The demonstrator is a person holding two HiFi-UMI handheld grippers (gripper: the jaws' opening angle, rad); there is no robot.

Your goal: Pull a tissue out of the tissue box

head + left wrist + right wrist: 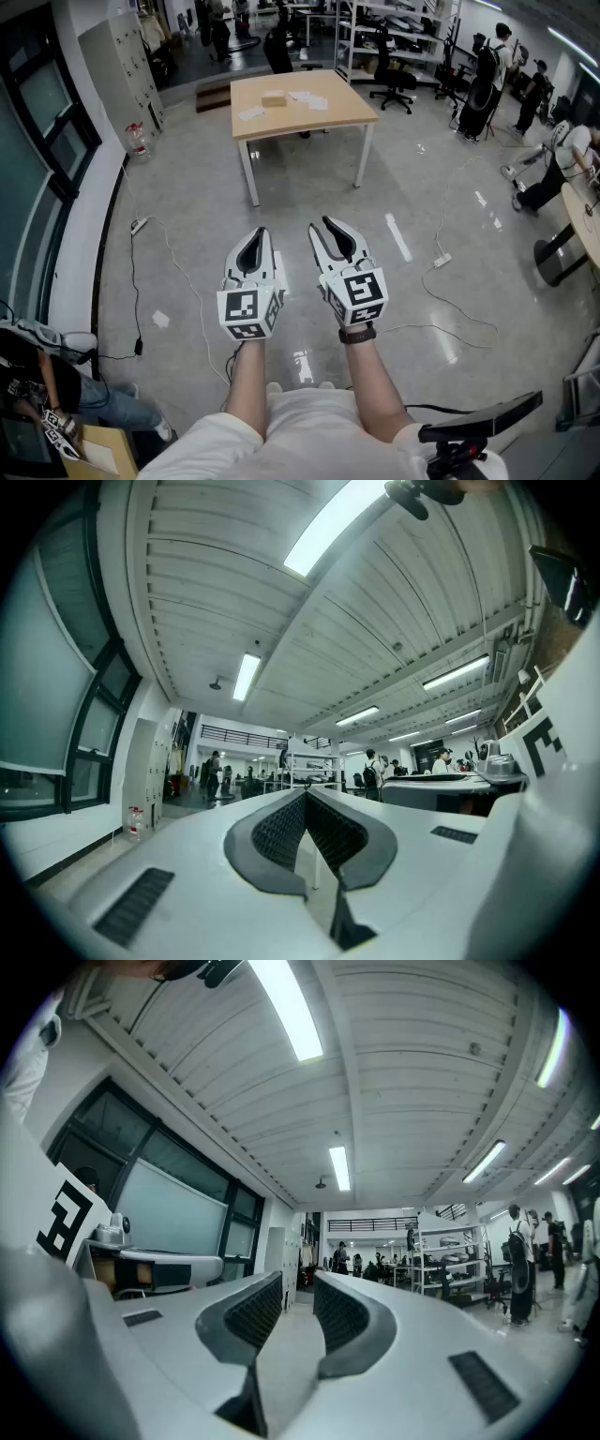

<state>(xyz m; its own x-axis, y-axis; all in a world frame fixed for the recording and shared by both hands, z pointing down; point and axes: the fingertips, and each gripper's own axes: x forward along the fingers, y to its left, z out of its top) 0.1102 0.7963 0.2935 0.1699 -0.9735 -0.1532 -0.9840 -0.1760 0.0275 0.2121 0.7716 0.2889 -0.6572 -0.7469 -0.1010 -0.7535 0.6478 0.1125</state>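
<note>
Beyond the left tongs (259, 232) stands a wooden table (309, 118).

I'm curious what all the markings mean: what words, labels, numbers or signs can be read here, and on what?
No readable words or numbers anywhere.
On the left gripper cube and the right gripper cube: square black-and-white patterns, not letters.
Papers on the table: too small to read.
</note>
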